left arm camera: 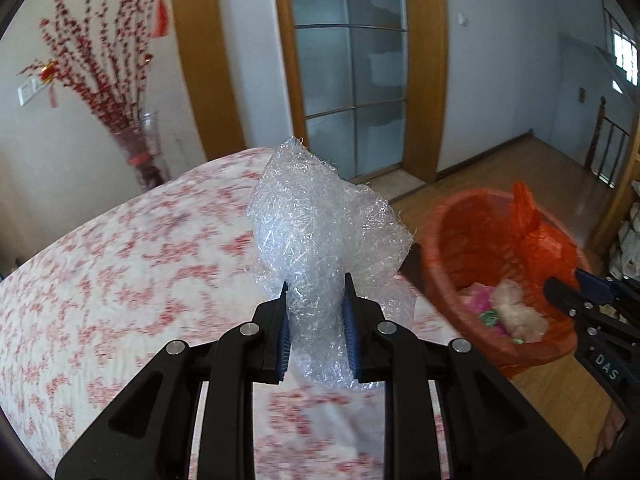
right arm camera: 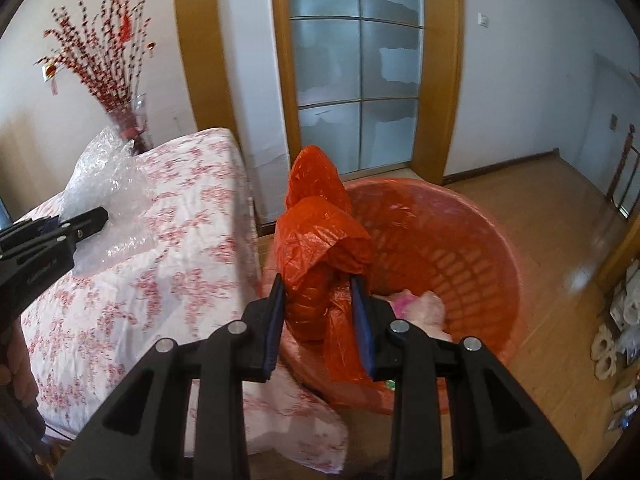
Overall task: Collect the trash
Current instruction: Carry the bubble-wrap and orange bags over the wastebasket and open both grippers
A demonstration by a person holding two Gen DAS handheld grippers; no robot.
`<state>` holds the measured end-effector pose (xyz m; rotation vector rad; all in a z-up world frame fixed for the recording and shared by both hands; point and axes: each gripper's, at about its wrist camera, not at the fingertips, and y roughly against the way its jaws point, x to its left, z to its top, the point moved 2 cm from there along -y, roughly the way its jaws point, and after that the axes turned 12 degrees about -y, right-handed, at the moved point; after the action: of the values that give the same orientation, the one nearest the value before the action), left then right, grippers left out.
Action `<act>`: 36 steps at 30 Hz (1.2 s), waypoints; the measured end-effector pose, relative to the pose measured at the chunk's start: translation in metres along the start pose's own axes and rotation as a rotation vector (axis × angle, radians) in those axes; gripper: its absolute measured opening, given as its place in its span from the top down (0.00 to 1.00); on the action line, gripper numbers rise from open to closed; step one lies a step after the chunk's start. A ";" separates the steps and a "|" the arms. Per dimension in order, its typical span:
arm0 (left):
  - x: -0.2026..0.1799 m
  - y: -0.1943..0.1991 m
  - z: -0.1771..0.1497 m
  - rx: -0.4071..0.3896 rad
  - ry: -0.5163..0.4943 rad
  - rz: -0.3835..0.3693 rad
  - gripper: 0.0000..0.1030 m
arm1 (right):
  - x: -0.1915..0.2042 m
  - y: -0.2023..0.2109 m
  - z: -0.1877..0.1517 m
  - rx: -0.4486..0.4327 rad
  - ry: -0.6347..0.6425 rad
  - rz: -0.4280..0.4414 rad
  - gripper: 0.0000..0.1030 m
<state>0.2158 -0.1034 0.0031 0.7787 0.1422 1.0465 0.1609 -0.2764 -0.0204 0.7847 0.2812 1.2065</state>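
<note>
The left gripper (left arm camera: 316,320) is closed on the bubble wrap (left arm camera: 324,232), held above the flowered bed cover (left arm camera: 120,260). It looks light, soft and crumpled, so a pinch at its bunched base seems safest. At three o'clock, the right gripper (right arm camera: 320,324) holds narrow on the orange bag (right arm camera: 320,240) lining the basket (right arm camera: 480,240).

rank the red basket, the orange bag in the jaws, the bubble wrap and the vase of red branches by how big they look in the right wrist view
1. red basket
2. orange bag, inflated by nearness to the camera
3. bubble wrap
4. vase of red branches, far off, so true size is unsure
</note>
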 end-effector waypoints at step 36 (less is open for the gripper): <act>-0.131 -0.046 0.038 0.041 -0.077 -0.238 0.79 | -0.099 -0.013 0.022 -0.009 -0.170 -0.046 0.69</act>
<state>0.1985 -0.2418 -0.0306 0.8170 0.1863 0.7900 0.1478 -0.3770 -0.0336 0.8633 0.1528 1.0900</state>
